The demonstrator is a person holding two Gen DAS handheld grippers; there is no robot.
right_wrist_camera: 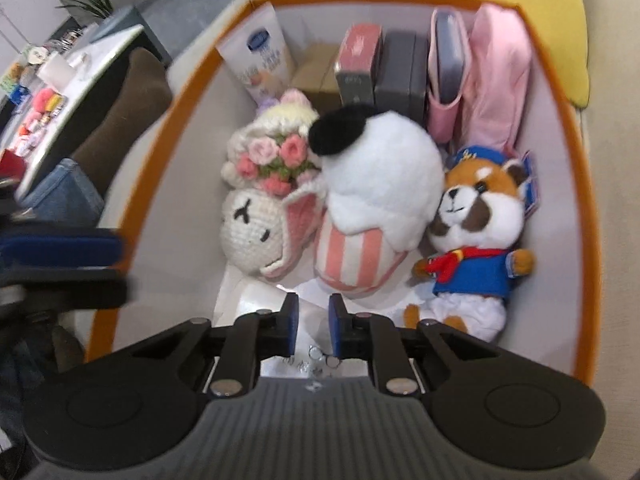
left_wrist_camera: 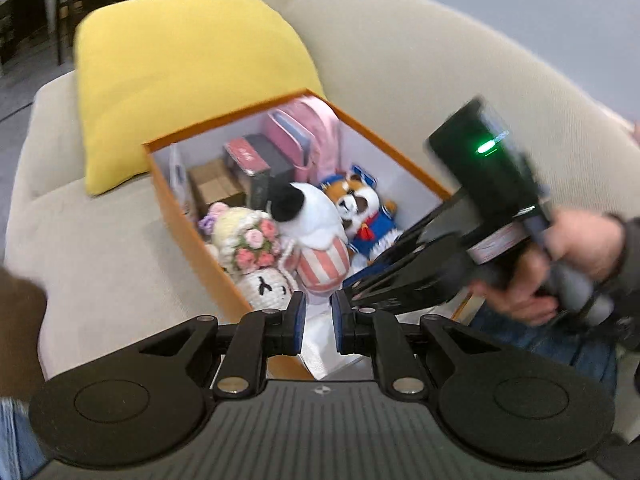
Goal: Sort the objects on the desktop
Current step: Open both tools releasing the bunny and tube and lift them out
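Below R gripper [right_wrist_camera: 312, 322] orange box [right_wrist_camera: 576, 184] w/ plushies, both grippers nearly closed, empty

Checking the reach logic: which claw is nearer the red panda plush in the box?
Right. The right claw hangs inside the orange box, just beside the red panda plush. The left claw sits at the box's near edge, farther off, with the striped plush between.
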